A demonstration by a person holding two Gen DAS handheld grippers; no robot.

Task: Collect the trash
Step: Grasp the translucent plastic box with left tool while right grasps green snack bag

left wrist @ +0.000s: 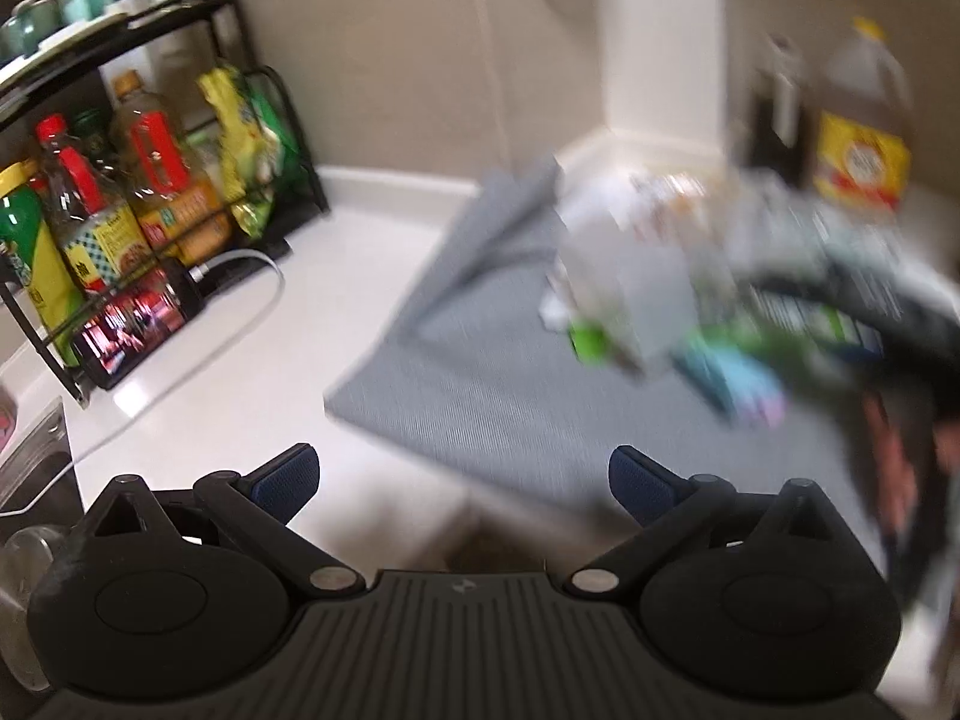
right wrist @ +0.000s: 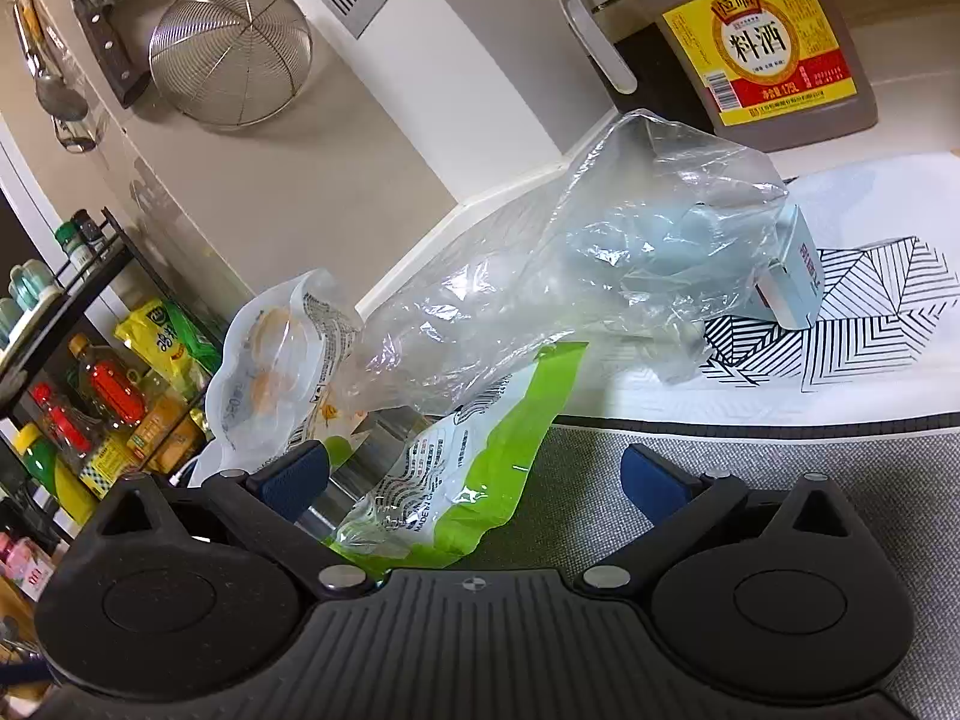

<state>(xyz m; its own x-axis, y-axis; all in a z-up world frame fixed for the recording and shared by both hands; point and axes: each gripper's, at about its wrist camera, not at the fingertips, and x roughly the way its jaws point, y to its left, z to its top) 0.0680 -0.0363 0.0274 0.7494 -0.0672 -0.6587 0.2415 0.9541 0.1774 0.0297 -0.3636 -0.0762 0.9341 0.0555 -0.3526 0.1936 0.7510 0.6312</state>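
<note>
kitchen counter point(right wrist: 900, 96), grey mat point(right wrist: 750, 480) | trash centre frame: clear bag point(right wrist: 570, 276), green wrapper point(right wrist: 480, 468) piled for pickup | right gripper point(right wrist: 474, 474) wide, straddling wrapper | left gripper point(left wrist: 462, 474) wide, empty

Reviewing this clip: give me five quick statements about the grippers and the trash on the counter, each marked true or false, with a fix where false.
1. The right gripper is open. True.
2. The left gripper is shut on a bottle. False: it is open and holds nothing.
3. A clear plastic bag lies ahead of the right gripper. True.
4. The green-and-white wrapper sits on the spice rack. False: it lies between the right gripper's fingers.
5. The cooking wine jug lies on its side. False: it stands upright.
</note>
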